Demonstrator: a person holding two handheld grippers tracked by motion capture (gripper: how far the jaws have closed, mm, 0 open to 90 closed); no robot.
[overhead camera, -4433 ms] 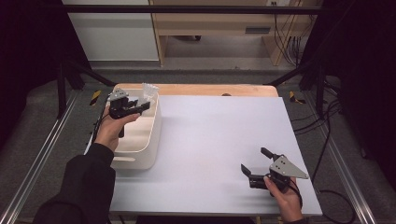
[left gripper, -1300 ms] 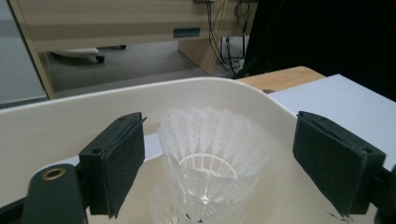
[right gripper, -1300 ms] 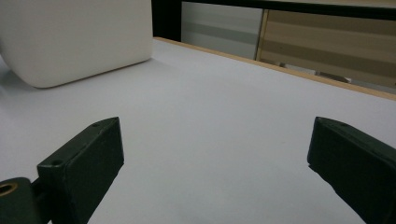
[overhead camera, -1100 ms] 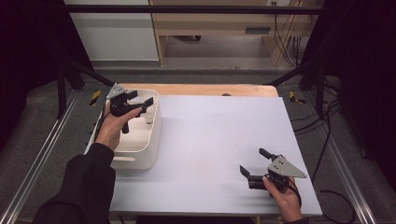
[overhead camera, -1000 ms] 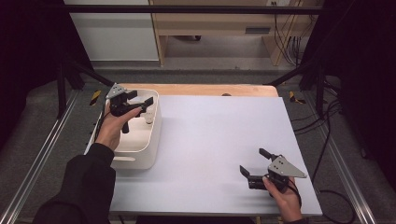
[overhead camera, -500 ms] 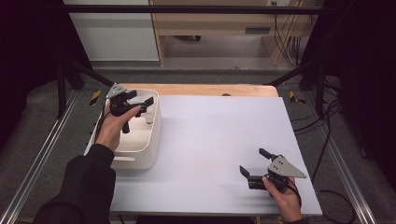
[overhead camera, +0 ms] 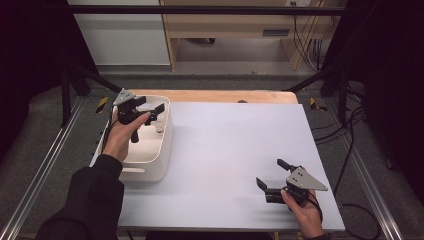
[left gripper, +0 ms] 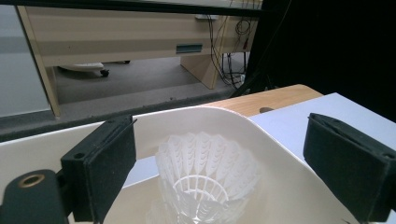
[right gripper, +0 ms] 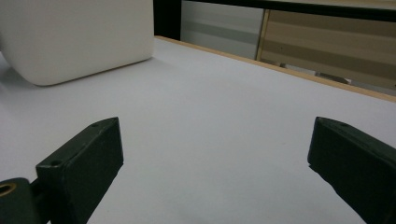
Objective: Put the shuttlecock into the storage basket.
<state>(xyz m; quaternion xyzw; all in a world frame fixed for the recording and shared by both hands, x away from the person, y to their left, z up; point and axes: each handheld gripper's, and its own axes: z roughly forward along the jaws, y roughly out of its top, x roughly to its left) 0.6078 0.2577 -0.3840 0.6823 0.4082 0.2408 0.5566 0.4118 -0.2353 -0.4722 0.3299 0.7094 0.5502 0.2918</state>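
A white feathered shuttlecock [left gripper: 205, 172] stands cork down inside the white bin [left gripper: 233, 114], with another white shape just below it. My left gripper [left gripper: 226, 158] hangs over the bin's far end, open, one jaw on each side of the shuttlecock and well apart from it. In the high view the left gripper [overhead camera: 151, 105] hovers above the far right corner of the bin [overhead camera: 150, 167], over the shuttlecock [overhead camera: 158, 121]. My right gripper [overhead camera: 270, 173] rests low at the table's near right, open and holding nothing. Its jaws [right gripper: 210, 154] frame bare table.
The pale table top [overhead camera: 235, 135] stretches between the bin and the right hand, with a wooden strip [overhead camera: 225, 96] along its far edge. The bin's outer wall [right gripper: 79, 37] stands far off to the right gripper's left. Metal rails run along both sides of the table.
About four seconds ago something white showed at the left gripper's jaws above the bin's far corner. Now those jaws are open over the shuttlecock. The right gripper has barely moved.
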